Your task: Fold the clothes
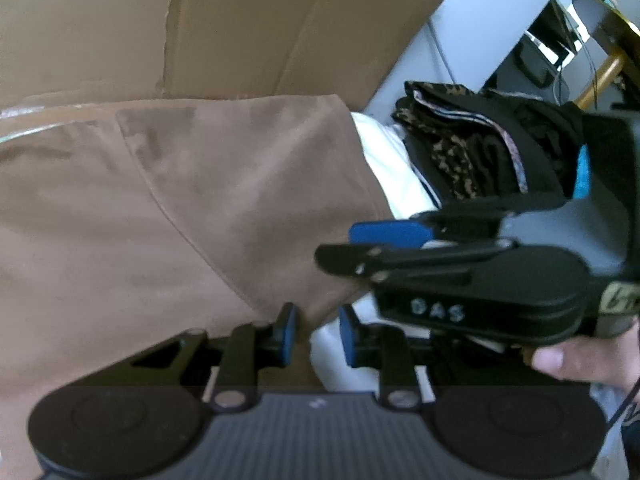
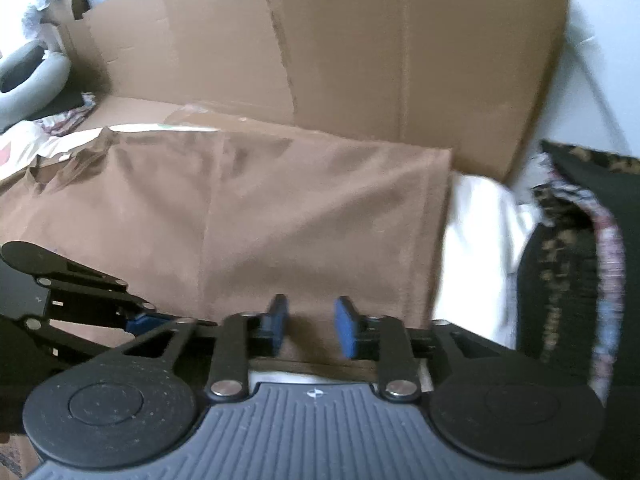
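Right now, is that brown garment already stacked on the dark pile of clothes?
No: the brown garment lies flat beside the dark pile, with white cloth between them.

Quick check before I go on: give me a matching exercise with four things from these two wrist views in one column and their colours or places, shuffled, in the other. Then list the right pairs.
Things:
1. garment being folded
2. cardboard sheet
3. cloth under the garment's right edge
4. pile of clothes

Colours and places:
A. white, showing beside the brown fabric
B. dark with a leopard-like print, at the far right
C. brown, spread flat in front of both hand-held grippers
D. tan, standing behind the brown fabric

Pairs: 1-C, 2-D, 3-A, 4-B
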### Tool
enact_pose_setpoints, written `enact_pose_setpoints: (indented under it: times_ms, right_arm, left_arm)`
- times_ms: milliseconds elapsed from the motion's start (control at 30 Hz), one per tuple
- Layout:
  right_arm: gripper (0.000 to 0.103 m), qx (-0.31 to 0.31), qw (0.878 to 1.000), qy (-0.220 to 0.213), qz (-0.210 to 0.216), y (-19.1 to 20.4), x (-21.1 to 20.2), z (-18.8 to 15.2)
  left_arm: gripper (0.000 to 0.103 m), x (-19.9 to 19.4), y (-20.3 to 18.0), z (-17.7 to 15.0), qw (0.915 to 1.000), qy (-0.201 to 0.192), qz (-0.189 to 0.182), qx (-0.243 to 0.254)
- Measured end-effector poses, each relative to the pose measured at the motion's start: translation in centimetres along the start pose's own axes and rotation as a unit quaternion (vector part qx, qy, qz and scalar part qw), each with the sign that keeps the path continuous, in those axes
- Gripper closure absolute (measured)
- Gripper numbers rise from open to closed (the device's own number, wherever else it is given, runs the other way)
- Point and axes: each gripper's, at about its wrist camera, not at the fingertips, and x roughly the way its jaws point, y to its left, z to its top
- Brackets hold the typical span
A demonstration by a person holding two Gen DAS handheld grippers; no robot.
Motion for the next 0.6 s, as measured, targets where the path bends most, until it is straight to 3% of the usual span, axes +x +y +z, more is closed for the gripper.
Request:
enact_pose_setpoints:
  times_ms: [333,500,600]
  right_arm:
    - [0.069,-0.007,0.999,0.025,-0.034,-1.7,-0.2,-1.9]
    - [0.069,-0.013,0.998,0.032,-0.045,-1.7,-0.4,-2.0]
    - [0.070,-0.010,0.998,0.042,-0.043,-2.0,-0.6,-1.5]
  left_arm:
    - [0.082,-3.0,0.3,1.3,0.9993,0.010,-0.009,0.036]
    - [0.082,-6.9,2.4,4.0,0.9989,-0.004,0.003,0.047]
    - [0.082,-10.6,4.5,6.2,0.9979,-0.024,0.028,0.054]
